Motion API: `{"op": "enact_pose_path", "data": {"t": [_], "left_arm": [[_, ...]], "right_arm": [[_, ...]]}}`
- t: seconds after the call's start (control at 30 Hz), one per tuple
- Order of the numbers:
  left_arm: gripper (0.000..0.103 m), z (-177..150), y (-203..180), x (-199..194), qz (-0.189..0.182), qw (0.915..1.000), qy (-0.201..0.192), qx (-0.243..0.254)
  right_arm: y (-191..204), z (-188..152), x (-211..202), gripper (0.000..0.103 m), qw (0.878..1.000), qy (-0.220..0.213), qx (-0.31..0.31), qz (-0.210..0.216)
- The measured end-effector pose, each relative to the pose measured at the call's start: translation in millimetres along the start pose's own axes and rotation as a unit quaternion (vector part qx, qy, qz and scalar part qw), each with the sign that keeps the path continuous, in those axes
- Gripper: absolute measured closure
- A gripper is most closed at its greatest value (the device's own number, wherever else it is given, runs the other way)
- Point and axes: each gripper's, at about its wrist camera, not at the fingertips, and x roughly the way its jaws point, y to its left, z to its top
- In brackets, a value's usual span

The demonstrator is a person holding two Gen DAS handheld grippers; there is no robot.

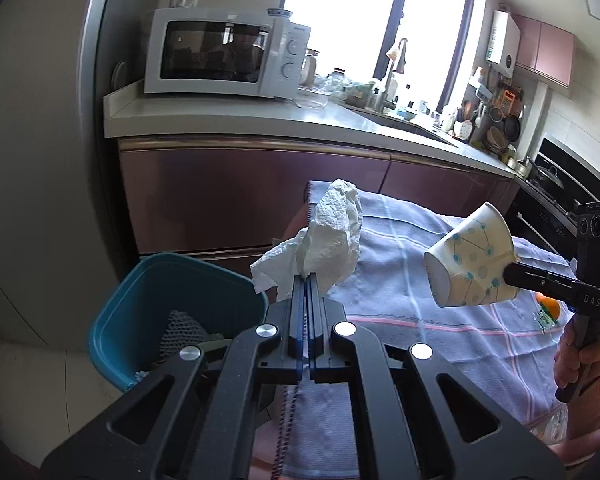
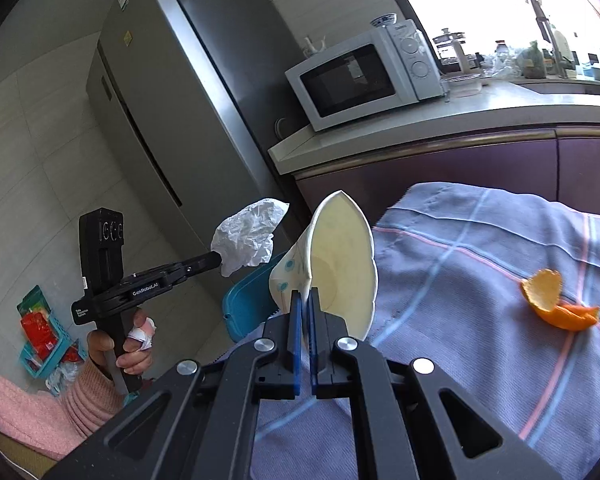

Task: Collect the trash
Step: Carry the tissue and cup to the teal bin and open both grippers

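My left gripper (image 1: pixel 306 278) is shut on a crumpled white tissue (image 1: pixel 328 240) and holds it in the air beside the rim of a teal bin (image 1: pixel 140 304) at the table's left edge. The tissue (image 2: pixel 246 240) and left gripper (image 2: pixel 216 258) also show in the right wrist view. My right gripper (image 2: pixel 305 294) is shut on the rim of a squashed paper cup (image 2: pixel 340 264) with blue dots, held above the cloth. The cup (image 1: pixel 470 258) and right gripper (image 1: pixel 510 274) show at the right of the left wrist view.
The table is covered by a lilac checked cloth (image 2: pixel 480 264) with orange peel (image 2: pixel 556 300) on it. The bin holds some trash (image 1: pixel 182 330). Behind are purple cabinets (image 1: pixel 240 196), a counter with a microwave (image 1: pixel 224 54), a fridge (image 2: pixel 188 80), and a stove (image 1: pixel 552 184).
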Motion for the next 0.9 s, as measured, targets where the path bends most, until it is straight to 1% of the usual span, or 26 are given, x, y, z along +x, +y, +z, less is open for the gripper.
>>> {"op": "enact_pose_path", "data": {"t": [0.2, 0.43, 0.63, 0.9], "left_arm": [[0.101, -8, 46, -5, 0.033, 0.9990, 0.004, -0.030], [0.101, -19, 87, -7, 0.059, 0.9964, 0.012, -0.058], [0.101, -29, 107, 6, 0.073, 0.9940, 0.028, -0.076], [0.101, -43, 117, 23, 0.083, 0.9914, 0.048, -0.089]], "right_arm": [[21, 14, 47, 0.101, 0.999, 0.034, -0.025, 0.024], [42, 21, 94, 0.101, 0.996, 0.067, -0.043, 0.034], [56, 24, 131, 0.101, 0.994, 0.092, -0.051, 0.029], [61, 30, 170, 0.101, 0.991, 0.120, -0.049, 0.020]]}}
